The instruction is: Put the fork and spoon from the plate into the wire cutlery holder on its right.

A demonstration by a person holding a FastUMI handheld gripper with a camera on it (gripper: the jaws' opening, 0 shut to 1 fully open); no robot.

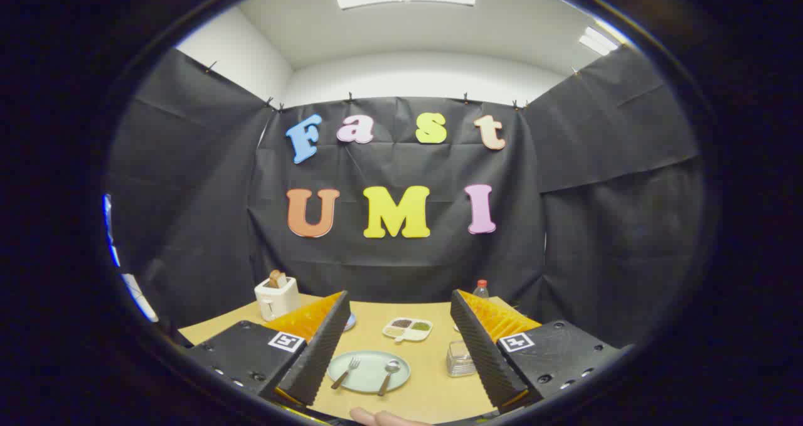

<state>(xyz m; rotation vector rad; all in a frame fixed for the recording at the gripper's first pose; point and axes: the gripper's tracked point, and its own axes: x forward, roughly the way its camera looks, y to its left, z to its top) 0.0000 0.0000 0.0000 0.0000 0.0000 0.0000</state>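
Note:
A pale green plate [368, 381] lies on the wooden table between my fingers, a little ahead of their tips. On it rest a fork [346, 372] at the left and a spoon [389, 376] at the right, handles toward me. Right of the plate stands the wire cutlery holder [460, 359], close to my right finger. My gripper [395, 344] hovers above the table, open wide, with nothing between its fingers.
A white toaster [276, 297] with bread in it stands at the back left. A divided white dish [408, 329] sits beyond the plate. A bottle with a red cap [480, 288] stands at the back right. A bit of a hand [382, 418] shows below.

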